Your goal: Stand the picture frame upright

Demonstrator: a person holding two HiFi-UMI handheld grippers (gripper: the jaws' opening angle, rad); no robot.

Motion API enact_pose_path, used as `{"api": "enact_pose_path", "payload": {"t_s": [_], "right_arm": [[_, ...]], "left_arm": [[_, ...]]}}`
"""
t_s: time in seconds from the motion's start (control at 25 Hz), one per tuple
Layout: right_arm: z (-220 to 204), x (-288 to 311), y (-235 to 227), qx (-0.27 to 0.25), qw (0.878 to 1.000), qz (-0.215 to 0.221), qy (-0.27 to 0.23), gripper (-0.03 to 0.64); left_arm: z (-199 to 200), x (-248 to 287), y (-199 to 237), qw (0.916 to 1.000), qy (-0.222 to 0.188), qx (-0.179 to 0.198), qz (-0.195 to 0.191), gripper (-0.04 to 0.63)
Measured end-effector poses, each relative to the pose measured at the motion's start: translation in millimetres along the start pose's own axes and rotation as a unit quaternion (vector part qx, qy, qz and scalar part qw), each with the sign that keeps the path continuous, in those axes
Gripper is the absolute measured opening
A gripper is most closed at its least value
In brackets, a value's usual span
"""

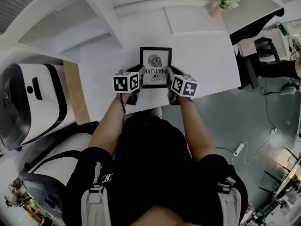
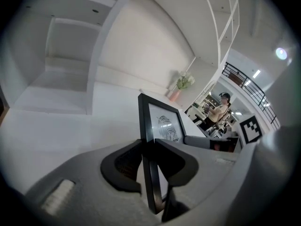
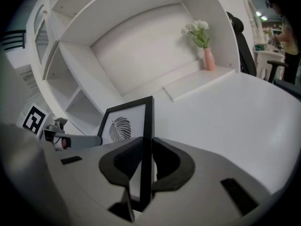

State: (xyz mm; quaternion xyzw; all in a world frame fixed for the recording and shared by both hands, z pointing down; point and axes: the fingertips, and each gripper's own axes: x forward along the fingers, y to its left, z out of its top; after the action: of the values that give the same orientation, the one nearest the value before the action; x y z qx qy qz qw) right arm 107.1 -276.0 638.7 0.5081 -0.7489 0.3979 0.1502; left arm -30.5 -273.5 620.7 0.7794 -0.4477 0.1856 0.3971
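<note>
Two claws are on the job, one on each side rail of the picture frame (image 1: 155, 66). My left claw (image 2: 151, 147) is pinching the frame's left edge, with the black rail right between its pads. My right claw (image 3: 146, 145) is clamped on the right edge the same way. The frame is over the white desk (image 1: 207, 65), toward the front and just ahead of me. Its leaf print is turned up toward the head camera, so I judge it to be leaning back rather than upright. Whether its lower edge touches the desk I cannot tell.

What worries me is the grip itself. Each claw holds only a thin rail, so if my hands tilt at different rates the frame could twist in the pinch or slide out of one side. If one claw lets go before the other, the frame would swing on the one that holds and likely slap down flat. The desk looks smooth (nothing for the bottom edge to catch on), so a frame set too steep or too shallow may skid and fall. I see no back support in any view, and without one spread the frame will not stand alone. The vase of flowers (image 1: 221, 4) is well apart and safe.
</note>
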Motion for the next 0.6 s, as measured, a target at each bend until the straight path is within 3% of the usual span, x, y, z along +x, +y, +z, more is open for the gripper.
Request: {"api": "enact_pose_path", "payload": {"t_s": [0.32,0.6], "right_arm": [[29,-1,70,-0.07,0.995,0.05,-0.041,0.068],[53,-5,129,-0.128,0.982,0.098,-0.094,0.067]], "left_arm": [[24,-63,22,0.9965,-0.076,-0.01,0.031,0.094],[46,-117,38,0.9863,-0.155,0.005,0.056,0.094]]}}
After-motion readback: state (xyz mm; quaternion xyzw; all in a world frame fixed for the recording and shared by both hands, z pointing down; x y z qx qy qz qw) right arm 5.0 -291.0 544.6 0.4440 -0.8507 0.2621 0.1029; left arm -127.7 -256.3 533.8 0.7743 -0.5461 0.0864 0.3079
